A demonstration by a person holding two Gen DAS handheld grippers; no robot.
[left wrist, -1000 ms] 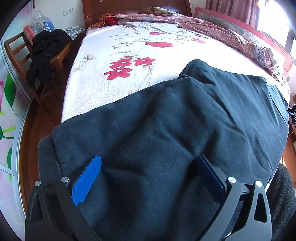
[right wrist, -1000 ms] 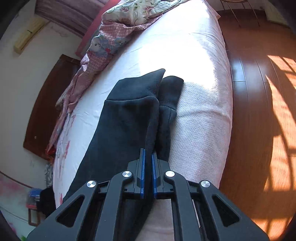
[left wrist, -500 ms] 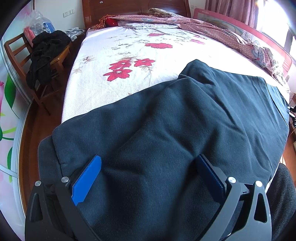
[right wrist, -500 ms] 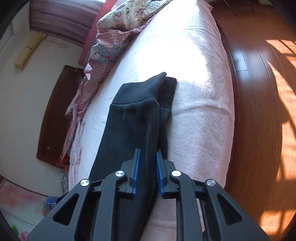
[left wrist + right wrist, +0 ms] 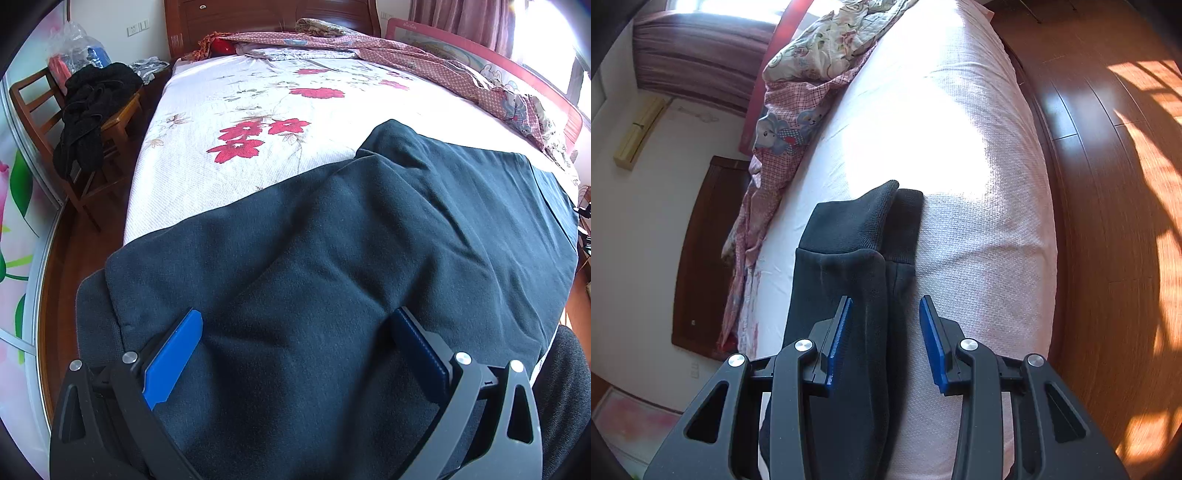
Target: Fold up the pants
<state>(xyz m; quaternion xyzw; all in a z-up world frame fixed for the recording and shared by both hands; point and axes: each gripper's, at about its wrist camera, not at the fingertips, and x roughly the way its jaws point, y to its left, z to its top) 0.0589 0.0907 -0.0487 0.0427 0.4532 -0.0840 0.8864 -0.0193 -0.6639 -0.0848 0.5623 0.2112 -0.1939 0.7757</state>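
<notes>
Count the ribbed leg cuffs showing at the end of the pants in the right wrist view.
2. One cuff lies on top, toward the quilt side; the other cuff lies partly under it, toward the floor side. Both rest on the bed, ahead of the open right gripper.

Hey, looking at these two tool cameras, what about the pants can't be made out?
- Left wrist view: the pants waistband runs under the left tool and off the bottom edge.
- Right wrist view: the lower leg cuff is mostly covered by the upper one; the right tool frame hides the rest.
</notes>
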